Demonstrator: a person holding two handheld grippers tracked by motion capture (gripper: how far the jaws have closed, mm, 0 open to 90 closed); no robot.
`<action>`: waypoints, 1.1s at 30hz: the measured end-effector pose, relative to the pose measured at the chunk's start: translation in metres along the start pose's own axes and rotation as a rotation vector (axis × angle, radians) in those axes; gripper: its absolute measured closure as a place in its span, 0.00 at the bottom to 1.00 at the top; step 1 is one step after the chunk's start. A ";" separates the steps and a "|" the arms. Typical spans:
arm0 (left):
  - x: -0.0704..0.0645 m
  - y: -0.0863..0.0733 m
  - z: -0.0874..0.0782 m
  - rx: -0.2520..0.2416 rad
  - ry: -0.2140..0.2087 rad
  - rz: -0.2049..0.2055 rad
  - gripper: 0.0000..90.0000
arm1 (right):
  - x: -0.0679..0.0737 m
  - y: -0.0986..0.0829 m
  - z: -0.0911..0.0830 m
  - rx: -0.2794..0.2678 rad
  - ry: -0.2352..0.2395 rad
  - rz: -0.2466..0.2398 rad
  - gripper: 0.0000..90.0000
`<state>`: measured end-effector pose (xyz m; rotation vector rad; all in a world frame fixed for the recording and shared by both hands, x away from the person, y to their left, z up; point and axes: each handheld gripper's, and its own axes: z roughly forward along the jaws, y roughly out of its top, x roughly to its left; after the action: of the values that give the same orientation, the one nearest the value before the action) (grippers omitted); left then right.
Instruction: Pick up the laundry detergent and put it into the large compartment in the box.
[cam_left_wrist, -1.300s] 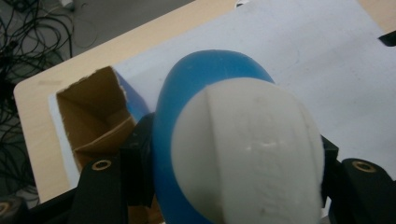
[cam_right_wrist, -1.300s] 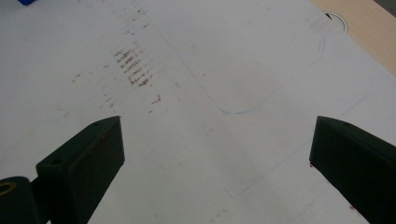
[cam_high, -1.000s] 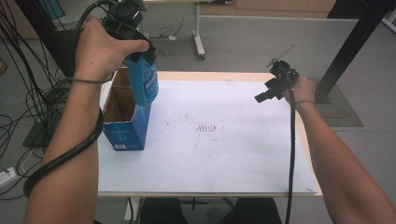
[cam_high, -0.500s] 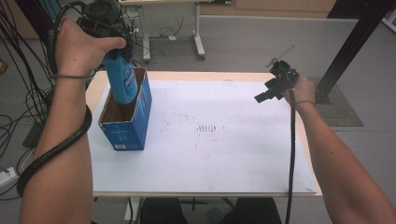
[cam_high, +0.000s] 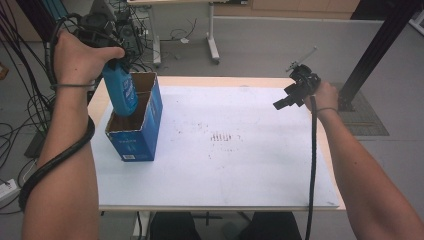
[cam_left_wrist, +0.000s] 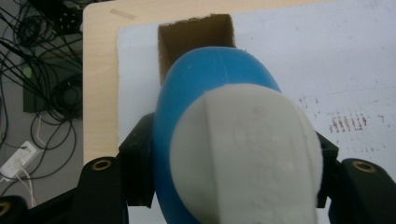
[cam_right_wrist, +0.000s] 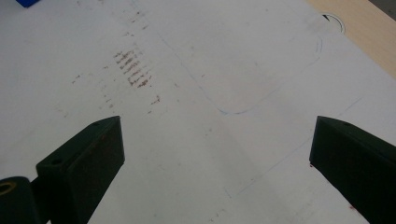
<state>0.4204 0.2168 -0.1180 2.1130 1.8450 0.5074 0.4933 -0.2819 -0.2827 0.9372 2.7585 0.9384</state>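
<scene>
Bottle (cam_high: 120, 91) sits clamped in the left tongs (cam_high: 107, 57), cap end up, right above the open blue carton (cam_high: 135, 131) so it should drop in upright. Right tongs (cam_high: 286, 100) hang wide open and empty, well off to the carton's right over the counter (cam_high: 260, 165), out of the way.

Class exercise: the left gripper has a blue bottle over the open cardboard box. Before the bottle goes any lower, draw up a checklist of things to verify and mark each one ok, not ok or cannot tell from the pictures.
1. Grip: the left gripper is clamped on the blue bottle, a jaw on each side. Ok.
2. Box open: the cardboard box has its top open. Ok.
3. Alignment: in the high view the bottle's lower end sits over the opening. Ok.
4. Tilt: the bottle leans a little, not fully upright. Not ok.
5. Room inside the box: its interior is mostly hidden by the bottle. Cannot tell.
6. The right gripper is open, empty and well away from the box. Ok.
</scene>
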 end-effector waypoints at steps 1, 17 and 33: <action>0.000 0.000 0.002 0.002 0.000 -0.002 0.42 | 0.000 0.000 0.000 0.002 0.000 0.000 0.03; 0.005 -0.011 0.027 0.040 -0.008 -0.009 0.42 | -0.001 -0.001 0.001 0.003 0.002 0.005 0.03; 0.006 -0.023 0.053 0.079 -0.023 -0.010 0.42 | 0.000 -0.001 0.000 0.006 -0.003 0.004 0.03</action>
<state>0.4242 0.2263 -0.1749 2.1497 1.8916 0.4123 0.4927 -0.2822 -0.2828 0.9440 2.7591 0.9290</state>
